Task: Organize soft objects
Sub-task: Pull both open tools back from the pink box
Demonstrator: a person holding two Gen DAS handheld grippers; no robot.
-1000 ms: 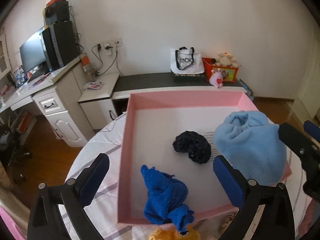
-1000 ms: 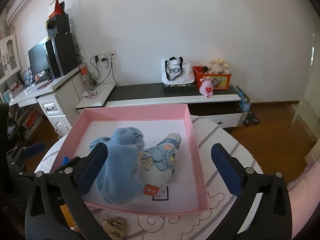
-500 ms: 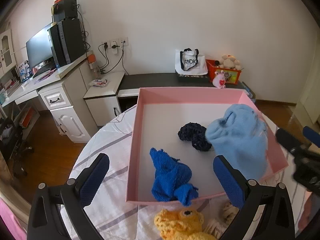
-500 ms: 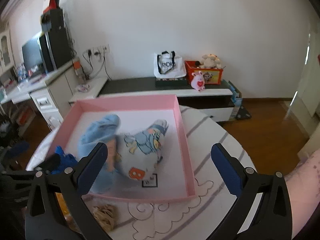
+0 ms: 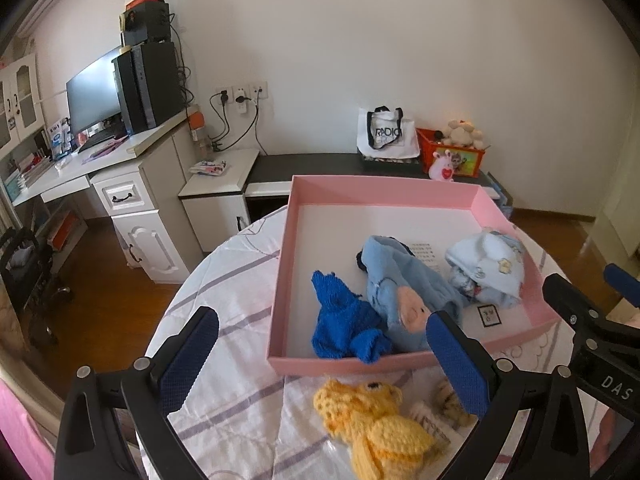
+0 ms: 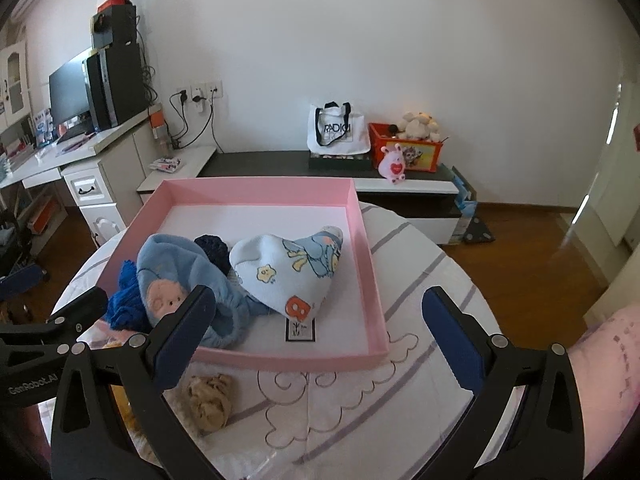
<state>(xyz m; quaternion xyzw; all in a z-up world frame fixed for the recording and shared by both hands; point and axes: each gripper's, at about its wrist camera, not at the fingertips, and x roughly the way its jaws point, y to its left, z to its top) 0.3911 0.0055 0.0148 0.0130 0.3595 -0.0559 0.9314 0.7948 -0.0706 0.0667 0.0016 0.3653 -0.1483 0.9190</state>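
White wall behind, low dark bench (image 6: 280, 160) across mid-frame carrying a white tote bag (image 6: 338, 130) and a red box (image 6: 406, 152) topped with plush toys. Upper left: a desk (image 5: 120, 152) with black monitor (image 5: 92, 98) and computer tower (image 5: 150, 84). Wood floor at right.

Centre: a round table (image 6: 420, 288) under a white cloth with lilac stripes and curly outlines. On it a shallow pink cardboard box (image 6: 370, 276), white inside, a small printed label on its floor.

Inside the box, toward the near-left: a light blue fleece hat (image 6: 180, 276) with a pink face patch, slumped against a royal-blue knitted piece (image 6: 126, 300) at the near-left corner. Behind the hat, partly hidden, a dark navy crocheted lump (image 6: 212, 250). To the right, a pale quilted bib-like cloth (image 6: 288, 272) printed with cartoon animals, folded to a point.

Outside the box, bottom of the left wrist view: a yellow crocheted toy (image 5: 372, 420) on the cloth, beside a tan fuzzy clump (image 6: 208, 400).

Left gripper (image 5: 320, 360) low in its frame, blue-padded fingers (image 5: 188, 356) spread wide, nothing between them, the right-hand pad overlapping the view of the box's near wall. Right gripper (image 6: 316, 344) likewise wide and empty, one pad masking the hat's brim. A pink sleeve (image 6: 604, 364) at lower right.
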